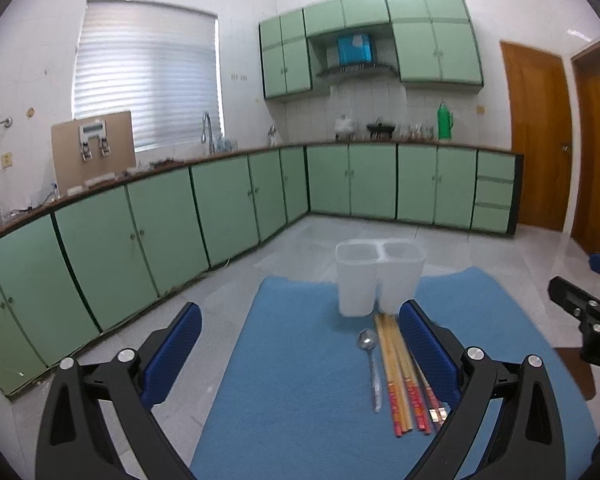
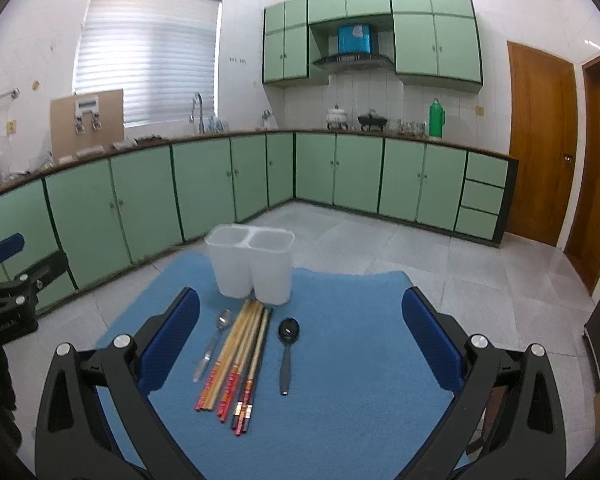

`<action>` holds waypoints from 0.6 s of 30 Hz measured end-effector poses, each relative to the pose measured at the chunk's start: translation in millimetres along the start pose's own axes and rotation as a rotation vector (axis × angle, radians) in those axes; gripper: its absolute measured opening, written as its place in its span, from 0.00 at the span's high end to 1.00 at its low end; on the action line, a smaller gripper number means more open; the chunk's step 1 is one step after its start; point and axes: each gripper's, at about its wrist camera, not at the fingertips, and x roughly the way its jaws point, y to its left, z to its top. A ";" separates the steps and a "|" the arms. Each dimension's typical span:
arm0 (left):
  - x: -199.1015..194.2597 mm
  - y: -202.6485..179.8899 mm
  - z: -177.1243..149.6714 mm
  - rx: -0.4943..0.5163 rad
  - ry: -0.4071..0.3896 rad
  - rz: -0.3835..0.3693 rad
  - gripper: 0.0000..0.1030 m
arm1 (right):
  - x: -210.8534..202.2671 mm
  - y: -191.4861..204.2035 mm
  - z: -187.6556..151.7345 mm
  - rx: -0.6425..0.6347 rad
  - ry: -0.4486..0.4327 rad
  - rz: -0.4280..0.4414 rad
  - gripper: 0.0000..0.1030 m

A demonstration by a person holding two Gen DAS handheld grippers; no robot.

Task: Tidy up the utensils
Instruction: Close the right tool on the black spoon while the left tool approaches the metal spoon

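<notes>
So on the blue mat (image 2: 360, 340), going left to right: a metal spoon (image 2: 214, 344) with a clear handle, then a bundle of bamboo chopsticks (image 2: 236, 360) with red printed ends (lettering too blurry to read), then a black spoon (image 2: 287, 350). Just behind them sits the white two-compartment holder (image 2: 252, 266). Left gripper (image 1: 300, 356) and right gripper (image 2: 300, 344) both hang spread wide, holding nothing.
</notes>
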 end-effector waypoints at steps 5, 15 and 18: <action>72.2 3.8 -8.3 0.010 0.125 0.012 0.06 | 65.2 -7.8 -6.5 0.018 0.143 0.009 0.05; 171.1 -7.9 -40.1 0.006 0.310 -0.018 0.09 | 182.9 -1.8 -24.1 0.052 0.340 0.019 0.05; 184.5 -13.2 -48.1 0.006 0.343 -0.027 0.13 | 205.6 2.1 -28.9 0.061 0.380 0.023 0.07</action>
